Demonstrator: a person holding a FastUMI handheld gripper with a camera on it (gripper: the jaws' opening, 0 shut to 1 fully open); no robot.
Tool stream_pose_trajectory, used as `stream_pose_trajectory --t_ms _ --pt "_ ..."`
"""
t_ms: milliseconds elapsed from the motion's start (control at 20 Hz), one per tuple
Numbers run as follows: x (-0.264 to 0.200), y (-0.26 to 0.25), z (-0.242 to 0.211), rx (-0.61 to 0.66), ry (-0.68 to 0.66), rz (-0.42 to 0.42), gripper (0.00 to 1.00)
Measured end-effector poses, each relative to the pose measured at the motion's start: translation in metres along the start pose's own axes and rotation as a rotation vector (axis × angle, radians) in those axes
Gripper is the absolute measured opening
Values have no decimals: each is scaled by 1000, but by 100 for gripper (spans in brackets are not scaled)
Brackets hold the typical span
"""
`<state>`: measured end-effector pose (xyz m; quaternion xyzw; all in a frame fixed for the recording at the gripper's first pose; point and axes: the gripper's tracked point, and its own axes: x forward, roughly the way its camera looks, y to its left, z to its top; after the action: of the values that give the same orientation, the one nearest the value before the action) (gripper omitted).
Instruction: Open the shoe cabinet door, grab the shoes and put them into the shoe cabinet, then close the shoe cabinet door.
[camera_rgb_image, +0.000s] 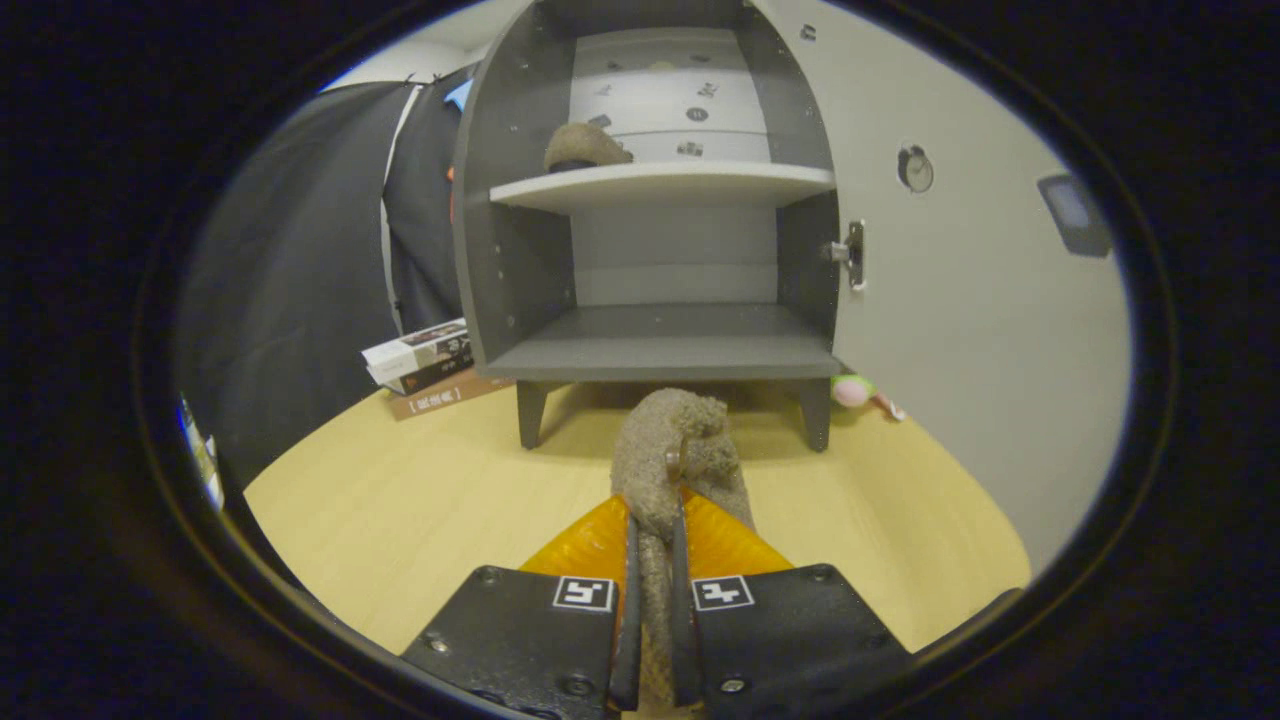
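Fuzzy tan shoe (668, 455) pinched between both fingers of the gripper (655, 520), jaws nearly shut on it, held above the wooden floor (400, 510). Shoe cabinet (650, 200) straight ahead, door (960, 270) swung open to the right. Second tan shoe (582, 146) sits at the left end of the upper shelf (690, 183); bottom shelf (670, 345) bare. Boxes (425, 360) on the floor left of the cabinet, small pink toy (852, 390) by its right leg.
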<state>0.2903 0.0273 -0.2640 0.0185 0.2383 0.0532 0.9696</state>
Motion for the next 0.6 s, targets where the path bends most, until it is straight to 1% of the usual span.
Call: stream_pose_trajectory --t_ms 150,250,600 --pt "-22 3 52 -18 -88 9 16" --pt "-32 6 90 -35 -143 -1 15" --pt "-73 17 215 -109 -284 -27 15"
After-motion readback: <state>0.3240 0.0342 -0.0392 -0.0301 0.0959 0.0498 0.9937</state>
